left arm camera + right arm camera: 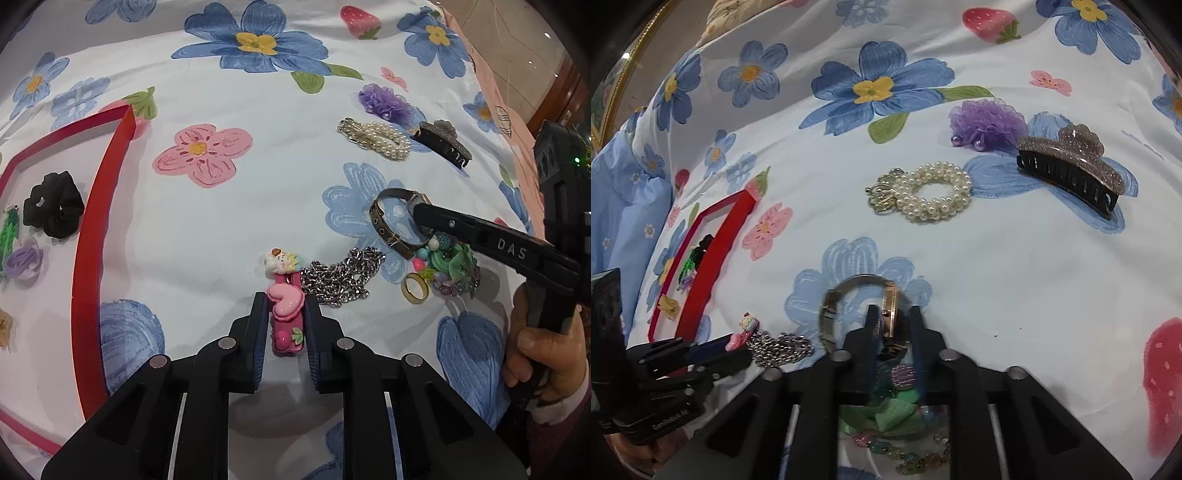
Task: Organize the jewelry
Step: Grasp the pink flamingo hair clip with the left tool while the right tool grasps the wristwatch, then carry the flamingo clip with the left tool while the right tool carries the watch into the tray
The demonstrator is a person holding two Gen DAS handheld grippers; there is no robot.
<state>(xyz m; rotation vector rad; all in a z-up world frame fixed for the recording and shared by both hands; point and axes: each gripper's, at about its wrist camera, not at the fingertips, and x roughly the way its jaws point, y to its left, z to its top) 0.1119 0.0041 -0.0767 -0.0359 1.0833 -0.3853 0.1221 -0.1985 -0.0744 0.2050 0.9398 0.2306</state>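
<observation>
Two black handheld grippers are working over a white cloth [229, 229] printed with blue and pink flowers and strawberries. The left gripper [285, 306] is closing its fingers narrowly around a pink hair clip [286, 314] topped with a heart, which is lying on the cloth; the clip's far end is carrying a small cartoon charm. Beside the clip a silver chain [338, 277] is lying in a heap. The right gripper [891, 314] is straddling the gold case of a wristwatch [890, 314], its fingers close on either side; whether they are truly pinching it is hard to tell. In the left view that gripper's finger is hiding part of the watch. A gold ring [415, 288] and a tangle of green and pastel beads [452, 266] are sitting just beside the watch, partly hidden. Farther off are lying a pearl bracelet [931, 192], a glittery claw clip [1071, 166] and a purple mesh scrunchie [988, 122]. A red tray [90, 229], cut off at the left edge, is holding a black scrunchie [53, 205] and small, indistinct pieces.
</observation>
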